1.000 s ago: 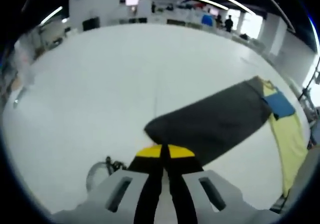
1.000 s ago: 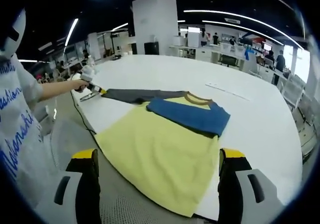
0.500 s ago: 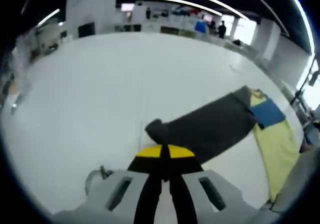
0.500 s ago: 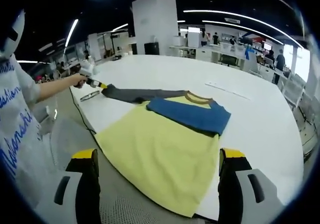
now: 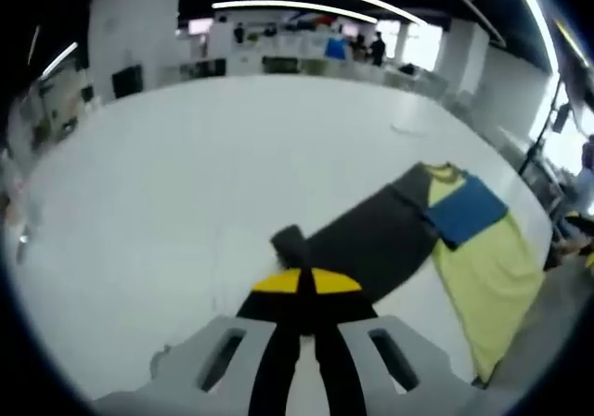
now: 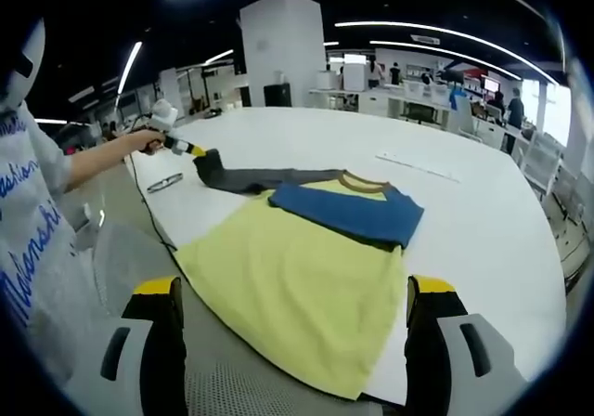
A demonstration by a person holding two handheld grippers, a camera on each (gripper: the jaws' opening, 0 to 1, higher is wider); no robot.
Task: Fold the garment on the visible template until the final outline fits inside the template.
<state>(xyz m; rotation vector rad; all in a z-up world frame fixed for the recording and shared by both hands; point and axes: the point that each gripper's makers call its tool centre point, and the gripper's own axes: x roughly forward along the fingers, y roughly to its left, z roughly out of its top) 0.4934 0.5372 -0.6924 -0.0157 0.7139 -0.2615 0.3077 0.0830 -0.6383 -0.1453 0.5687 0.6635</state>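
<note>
Blue lettering on the person's white cotton T-shirt (image 6: pixel 32 240) at the left edge of the right gripper view: cut off and slanted, fragments only, roughly "ash" and "olon"; no whole word readable.

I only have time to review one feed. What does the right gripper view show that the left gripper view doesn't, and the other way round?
The right gripper view alone gives the person's hand holding the left gripper, lifting the dark sleeve end off the table, and its own open fingers. The left gripper view alone gives the shut fingers close up, pinching that sleeve's cuff. Both share the yellow garment with its blue sleeve folded across it on the white table.
</note>
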